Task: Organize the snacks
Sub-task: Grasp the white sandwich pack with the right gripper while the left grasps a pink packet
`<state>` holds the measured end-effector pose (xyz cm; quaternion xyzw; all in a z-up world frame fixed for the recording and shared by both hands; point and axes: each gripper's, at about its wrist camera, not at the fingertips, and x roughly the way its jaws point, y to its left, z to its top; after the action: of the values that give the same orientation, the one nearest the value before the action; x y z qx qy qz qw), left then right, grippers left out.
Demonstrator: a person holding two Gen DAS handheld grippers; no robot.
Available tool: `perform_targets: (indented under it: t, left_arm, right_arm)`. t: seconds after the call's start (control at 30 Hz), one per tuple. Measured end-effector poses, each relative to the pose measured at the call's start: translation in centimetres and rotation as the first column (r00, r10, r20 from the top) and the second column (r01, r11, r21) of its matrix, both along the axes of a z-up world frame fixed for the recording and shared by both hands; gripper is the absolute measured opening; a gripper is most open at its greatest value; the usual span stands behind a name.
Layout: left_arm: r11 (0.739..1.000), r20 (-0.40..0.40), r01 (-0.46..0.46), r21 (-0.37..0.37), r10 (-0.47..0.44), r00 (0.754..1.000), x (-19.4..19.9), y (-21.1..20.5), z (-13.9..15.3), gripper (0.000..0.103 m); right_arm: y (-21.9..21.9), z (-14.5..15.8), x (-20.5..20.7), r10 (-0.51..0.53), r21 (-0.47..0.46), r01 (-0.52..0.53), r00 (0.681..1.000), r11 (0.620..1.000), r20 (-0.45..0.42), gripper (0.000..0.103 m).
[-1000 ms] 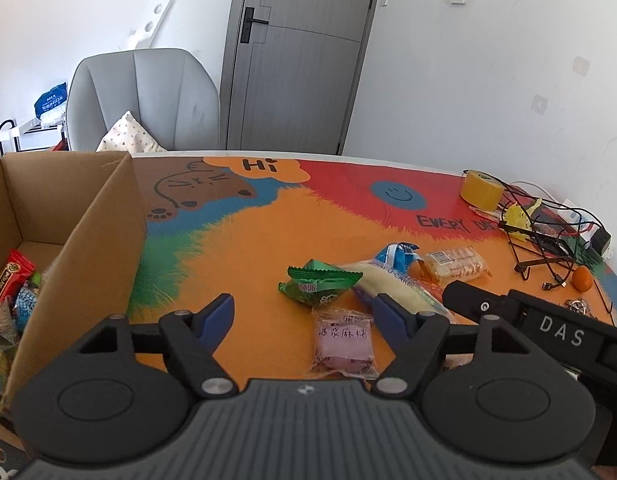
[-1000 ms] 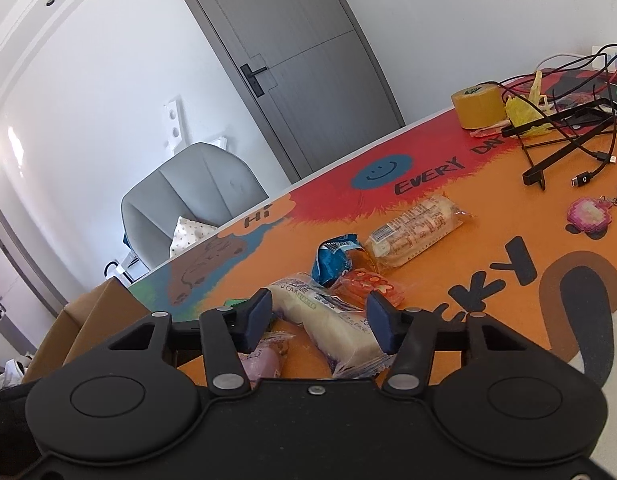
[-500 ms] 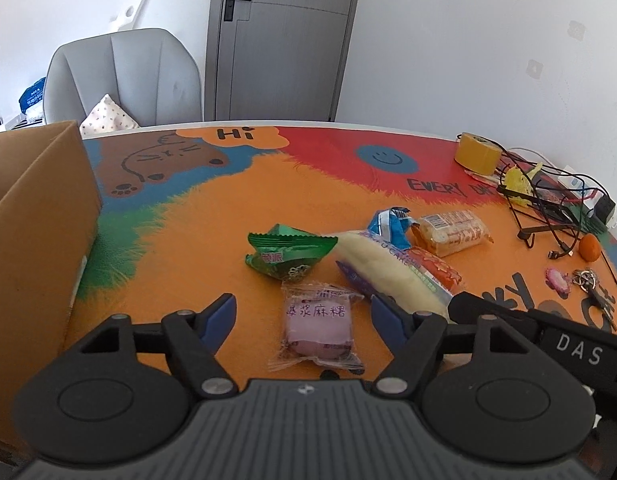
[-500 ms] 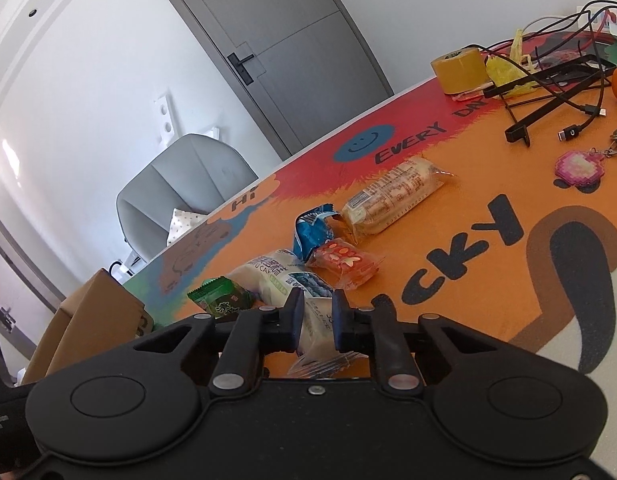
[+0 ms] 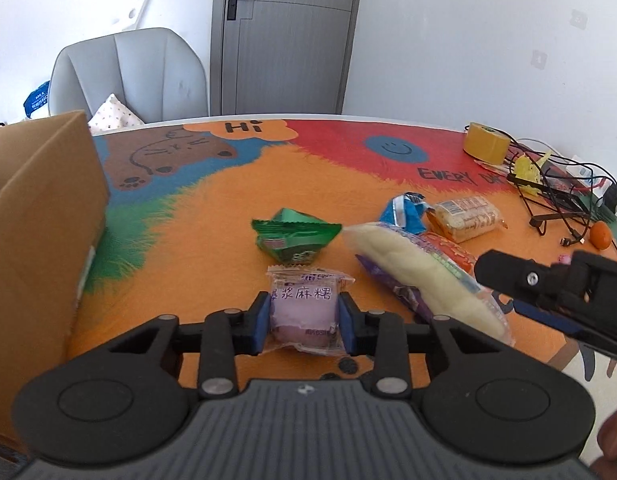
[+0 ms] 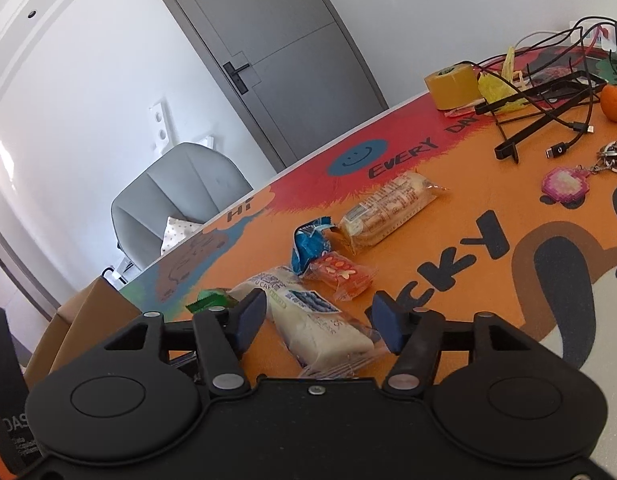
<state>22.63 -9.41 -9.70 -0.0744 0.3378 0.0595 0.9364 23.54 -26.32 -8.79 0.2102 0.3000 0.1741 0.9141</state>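
Snacks mostly remain: my left tongs (image 5: 304,322) just closed on the pink pack (image 5: 304,308); right tongs (image 6: 318,322), reopening, straddle the bread (image 6: 312,324) untouched.

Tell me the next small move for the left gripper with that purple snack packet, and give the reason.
Probably lift the purple snack packet straight up, then carry it toward the cardboard box. The left gripper has just been closing and its blue fingers now sit against both sides of the packet, which still lies on the orange mat. The box stands open-topped at the left.
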Motion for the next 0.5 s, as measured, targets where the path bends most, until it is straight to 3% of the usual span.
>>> perform_targets:
  t: [0.33,0.5]
  left_arm:
    - [0.998,0.034,-0.054,-0.028,0.055,0.998,-1.6,2.9,1.7,0.033]
    - [0.998,0.053,-0.055,-0.039,0.057,0.997,-2.5,3.3,2.3,0.033]
  right_arm:
    - [3.4,-1.1,1.9,0.054,-0.086,-0.058,0.997,0.995,-0.052,0.061]
    - [4.0,-1.4,1.1,0.082,-0.075,-0.088,0.993,0.993,-0.08,0.038]
